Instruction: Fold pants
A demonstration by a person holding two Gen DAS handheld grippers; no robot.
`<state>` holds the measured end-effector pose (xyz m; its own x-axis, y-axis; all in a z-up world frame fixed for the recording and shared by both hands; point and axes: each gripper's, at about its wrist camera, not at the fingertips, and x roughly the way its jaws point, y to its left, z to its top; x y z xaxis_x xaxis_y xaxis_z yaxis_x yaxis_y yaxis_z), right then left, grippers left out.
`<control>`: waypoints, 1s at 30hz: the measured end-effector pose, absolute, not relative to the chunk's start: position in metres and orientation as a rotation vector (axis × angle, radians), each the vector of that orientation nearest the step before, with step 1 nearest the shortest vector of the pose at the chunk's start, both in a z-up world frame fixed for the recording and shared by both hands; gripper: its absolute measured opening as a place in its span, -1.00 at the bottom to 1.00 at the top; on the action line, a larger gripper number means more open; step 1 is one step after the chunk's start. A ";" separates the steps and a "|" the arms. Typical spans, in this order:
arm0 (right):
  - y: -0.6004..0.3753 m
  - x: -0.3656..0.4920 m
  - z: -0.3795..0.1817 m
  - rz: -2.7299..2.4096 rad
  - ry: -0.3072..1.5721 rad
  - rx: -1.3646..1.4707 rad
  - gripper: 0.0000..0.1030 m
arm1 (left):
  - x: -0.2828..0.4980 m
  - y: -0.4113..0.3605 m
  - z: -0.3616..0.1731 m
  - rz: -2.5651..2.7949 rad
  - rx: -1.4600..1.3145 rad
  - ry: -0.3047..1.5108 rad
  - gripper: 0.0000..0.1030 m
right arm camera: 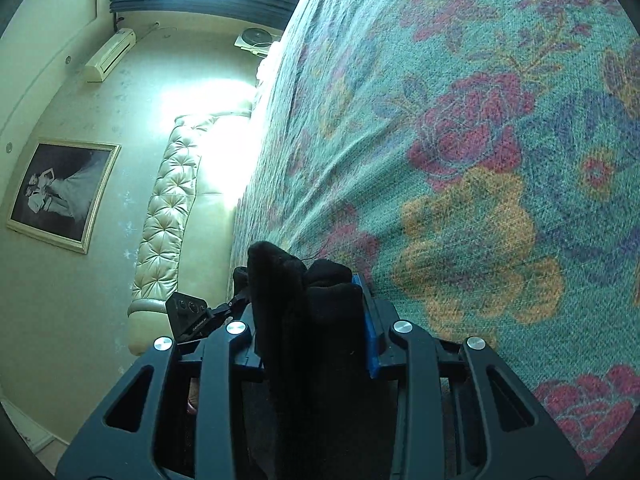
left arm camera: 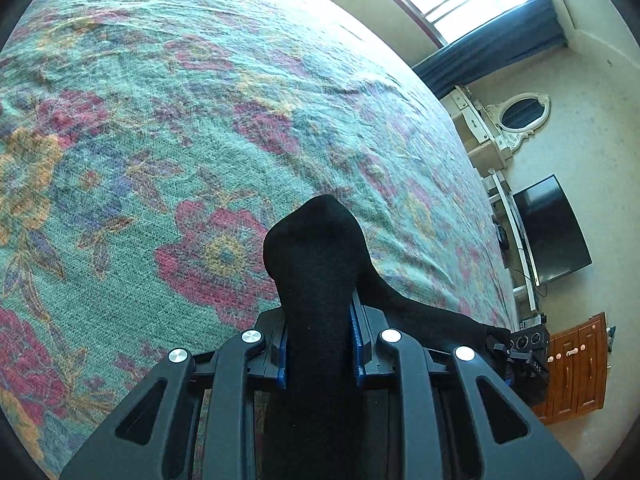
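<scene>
The black pants (left arm camera: 316,240) stick up in a bunched fold from between the blue pads of my left gripper (left arm camera: 320,320), which is shut on the cloth. A dark strip of the pants runs right toward the other gripper's body (left arm camera: 516,348). In the right wrist view, thick folds of the black pants (right arm camera: 280,280) fill my right gripper (right arm camera: 312,312), shut on them; its blue right pad (right arm camera: 370,332) shows and the left pad is hidden by cloth. Both grippers hang above the floral teal bed cover (left arm camera: 160,140) (right arm camera: 480,160), with the rest of the pants out of sight below them.
Past the bed's right edge stand a dresser with an oval mirror (left arm camera: 520,114), a television (left arm camera: 552,228) and a wooden cabinet (left arm camera: 576,368). A tufted headboard (right arm camera: 172,200), a framed picture (right arm camera: 60,192) and an air conditioner (right arm camera: 110,54) line the wall.
</scene>
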<state>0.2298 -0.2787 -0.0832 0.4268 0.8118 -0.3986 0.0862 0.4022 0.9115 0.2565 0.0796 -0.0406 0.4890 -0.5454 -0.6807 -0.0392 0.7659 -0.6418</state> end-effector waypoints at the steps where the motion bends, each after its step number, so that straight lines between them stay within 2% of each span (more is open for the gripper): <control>1: -0.280 0.230 -0.088 0.581 1.043 1.086 -0.38 | 0.258 0.080 -0.046 -0.342 -0.656 1.034 -0.50; 3: -0.282 0.230 -0.093 0.587 1.040 1.103 -0.37 | 0.259 0.081 -0.057 -0.354 -0.694 1.040 -0.41; 5: -0.282 0.230 -0.092 0.586 1.042 1.105 -0.27 | 0.259 0.086 -0.065 -0.374 -0.748 1.038 -0.29; 9: -0.288 0.217 -0.082 0.609 1.036 1.098 0.34 | 0.250 0.098 -0.065 -0.429 -0.818 1.016 -0.20; 10: -0.292 0.209 -0.078 0.610 1.032 1.097 0.49 | 0.244 0.101 -0.063 -0.425 -0.819 1.009 -0.11; 11: -0.296 0.200 -0.075 0.606 1.029 1.092 0.54 | 0.236 0.106 -0.061 -0.427 -0.823 1.000 -0.03; 13: -0.303 0.177 -0.071 0.587 1.028 1.078 0.62 | 0.216 0.115 -0.059 -0.431 -0.837 0.991 0.02; 21: -0.296 0.102 -0.078 0.651 1.032 1.131 0.63 | 0.111 0.128 -0.065 -0.405 -0.951 0.989 0.16; 25: -0.292 0.095 -0.076 0.633 1.015 1.113 0.63 | 0.083 0.117 -0.063 -0.399 -1.000 0.961 0.45; 30: -0.285 0.090 -0.075 0.637 1.009 1.091 0.65 | 0.068 0.098 -0.060 -0.431 -1.005 0.956 0.67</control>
<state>0.0897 -0.2850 -0.0745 0.4305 0.8340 -0.3451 0.0467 0.3613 0.9313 0.0676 0.0975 -0.0597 0.5402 -0.6963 -0.4726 -0.1069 0.5002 -0.8593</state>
